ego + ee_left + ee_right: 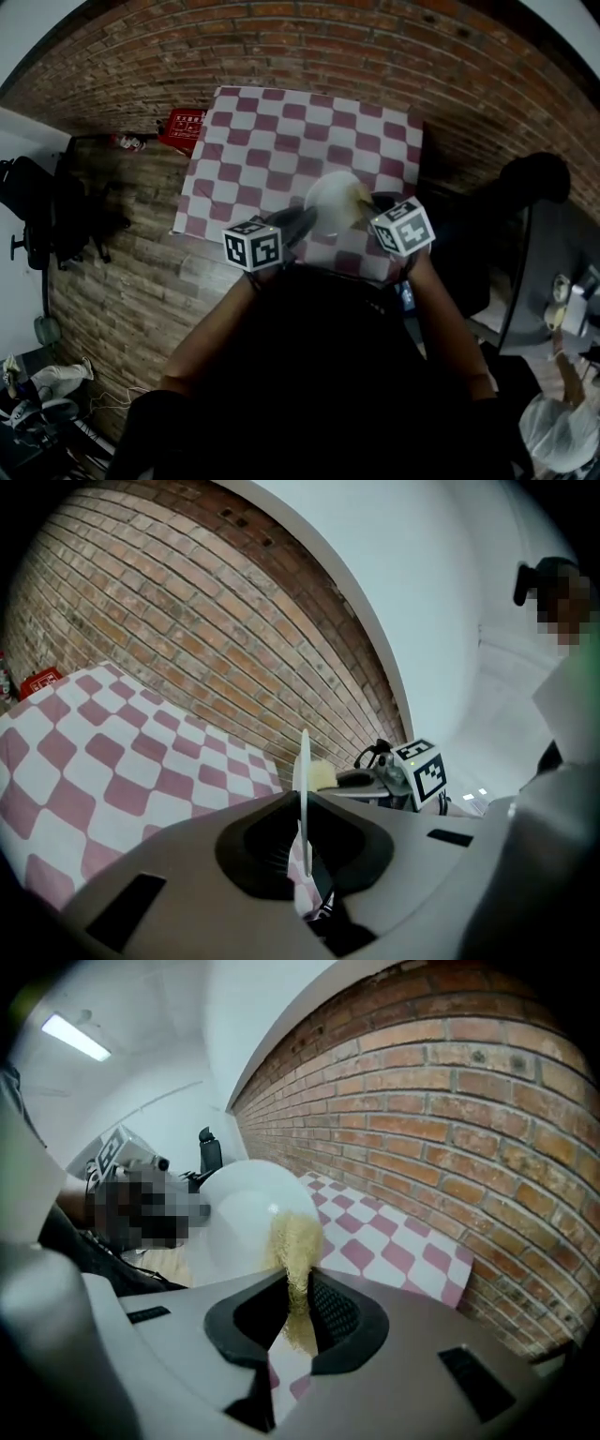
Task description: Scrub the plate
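The white plate (330, 199) hangs above the checked cloth (272, 141) on the bench, its rim pinched edge-on in the nearly closed jaws of the left gripper (302, 834). The jaws of the right gripper (298, 1309) clamp a soft yellow scrubbing pad (296, 1241) pressed to the plate's face. The plate looks stiff, smooth and breakable, best held by the rim; the print on the red pack (184, 127) at the bench corner is too small to read.

White plate (328, 202); pale yellow sponge (295, 1237); maroon-white checked tablecloth (272, 141); red-brown brick wall (450, 1101), pale mortar.
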`<state>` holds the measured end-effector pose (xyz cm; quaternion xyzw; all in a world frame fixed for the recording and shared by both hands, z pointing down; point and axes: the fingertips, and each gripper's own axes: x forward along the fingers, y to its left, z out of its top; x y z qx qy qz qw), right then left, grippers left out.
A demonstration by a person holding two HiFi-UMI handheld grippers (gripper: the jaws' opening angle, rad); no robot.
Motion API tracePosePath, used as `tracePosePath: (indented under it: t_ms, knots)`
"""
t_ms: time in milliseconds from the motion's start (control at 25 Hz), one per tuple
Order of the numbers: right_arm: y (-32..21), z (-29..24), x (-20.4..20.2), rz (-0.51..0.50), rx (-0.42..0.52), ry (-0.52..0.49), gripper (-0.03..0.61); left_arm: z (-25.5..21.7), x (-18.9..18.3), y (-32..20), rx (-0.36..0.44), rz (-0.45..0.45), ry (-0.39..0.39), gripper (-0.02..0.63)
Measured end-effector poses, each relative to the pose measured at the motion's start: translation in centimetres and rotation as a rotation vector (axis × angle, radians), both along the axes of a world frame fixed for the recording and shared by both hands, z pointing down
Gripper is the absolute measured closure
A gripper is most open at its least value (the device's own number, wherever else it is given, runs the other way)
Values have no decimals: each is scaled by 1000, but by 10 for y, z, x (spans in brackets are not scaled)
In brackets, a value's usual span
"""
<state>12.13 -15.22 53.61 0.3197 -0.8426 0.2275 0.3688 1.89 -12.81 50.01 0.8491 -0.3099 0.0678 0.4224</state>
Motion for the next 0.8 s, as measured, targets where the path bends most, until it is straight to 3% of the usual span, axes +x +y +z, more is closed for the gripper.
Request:
tracePosePath:
  t_ms: [160, 360, 680, 800]
  knots:
    - [-17, -39, -19, -18, 98, -11, 531, -9, 10, 3, 13, 30, 7, 588]
    - [-2, -66, -59, -125, 159, -16, 531, -24, 13, -4, 41, 38, 11, 588]
    - [46, -32, -81, -253, 17, -18, 531, -46, -20, -20, 73, -91, 67, 586]
    - [47, -16, -66, -213, -46, -45, 531, -45, -26, -18, 73, -98, 44, 588]
